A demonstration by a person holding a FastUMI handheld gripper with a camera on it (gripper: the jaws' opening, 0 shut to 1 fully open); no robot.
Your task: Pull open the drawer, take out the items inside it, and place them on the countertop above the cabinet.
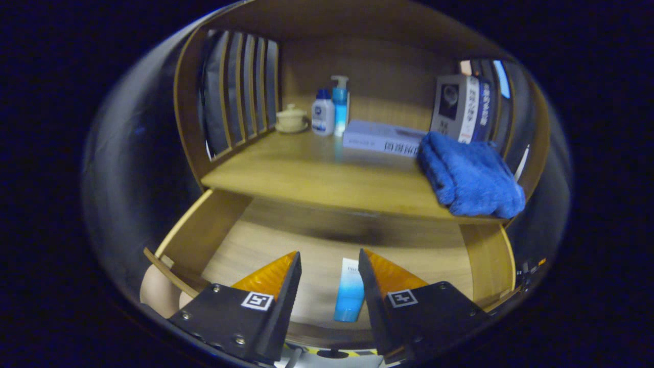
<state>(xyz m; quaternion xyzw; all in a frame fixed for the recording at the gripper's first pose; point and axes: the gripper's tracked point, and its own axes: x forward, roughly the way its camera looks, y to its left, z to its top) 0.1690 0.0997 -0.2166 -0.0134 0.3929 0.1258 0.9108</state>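
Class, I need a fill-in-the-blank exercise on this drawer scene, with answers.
1. The drawer is pulled ___.
2. The tube lies ___ the drawer.
3. The towel on the countertop is ___ in colour.
4. The hand-held gripper has its fingers ___, above the tube.

Missing words: open; inside; blue; open

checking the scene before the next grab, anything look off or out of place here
Only one thing stands out: the blue towel on the countertop bulges over its front right edge, above the open drawer. The blue and white tube lies flat in the drawer, below the open gripper, nearer one of the jaws.
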